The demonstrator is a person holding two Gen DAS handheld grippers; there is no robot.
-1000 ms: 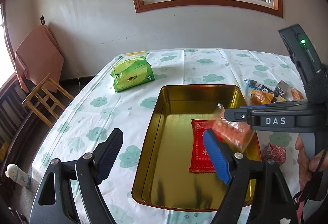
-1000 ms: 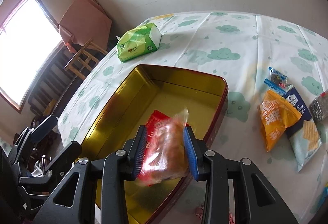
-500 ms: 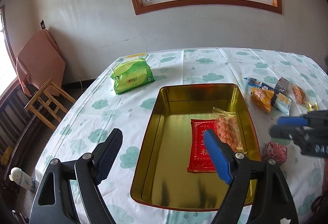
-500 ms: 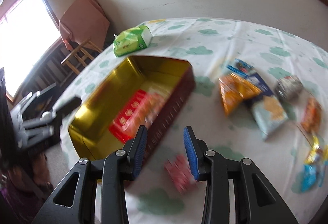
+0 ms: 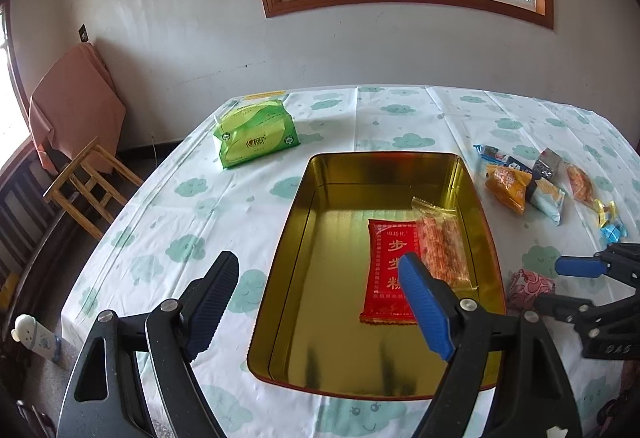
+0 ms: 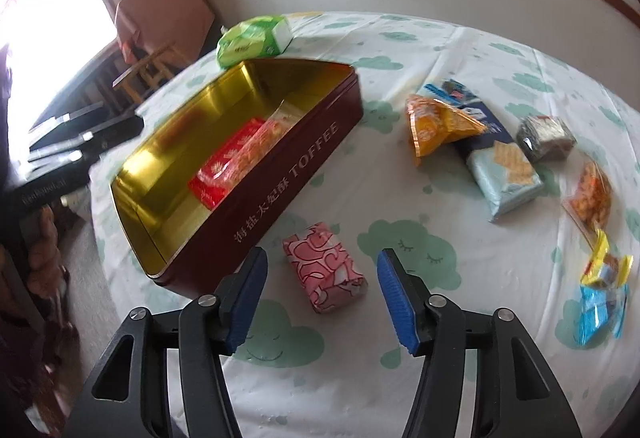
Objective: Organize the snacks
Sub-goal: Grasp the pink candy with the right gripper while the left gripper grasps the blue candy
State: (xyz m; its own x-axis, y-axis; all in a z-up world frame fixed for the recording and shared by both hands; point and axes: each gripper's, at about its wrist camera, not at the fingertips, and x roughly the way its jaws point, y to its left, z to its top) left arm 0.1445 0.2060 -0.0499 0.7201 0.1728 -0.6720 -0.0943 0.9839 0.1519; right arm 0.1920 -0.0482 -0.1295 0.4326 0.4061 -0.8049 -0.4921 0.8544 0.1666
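A gold-lined toffee tin (image 5: 316, 238) (image 6: 296, 165) stands on the cloud-print table. Inside lie a red packet (image 5: 386, 270) (image 6: 224, 165) and a clear orange snack bag (image 5: 442, 242) (image 6: 260, 141). My right gripper (image 6: 320, 296) is open and empty, its fingers either side of a pink wrapped snack (image 6: 324, 272) (image 5: 528, 288) on the cloth beside the tin; it also shows in the left wrist view (image 5: 576, 266). My left gripper (image 5: 320, 302) is open and empty above the tin's near left part.
Several loose snacks lie right of the tin: an orange bag (image 6: 436, 123), a pale blue cracker pack (image 6: 504, 173), a grey packet (image 6: 546, 137), small candies (image 6: 600, 290). A green tissue pack (image 5: 256, 137) sits at the far left. A wooden chair (image 5: 88, 189) stands beyond the table's left edge.
My right gripper let go of the orange snack bag into the tin, swung right out of the tin, opened wider and came down around the pink snack. The left gripper hardly moved.
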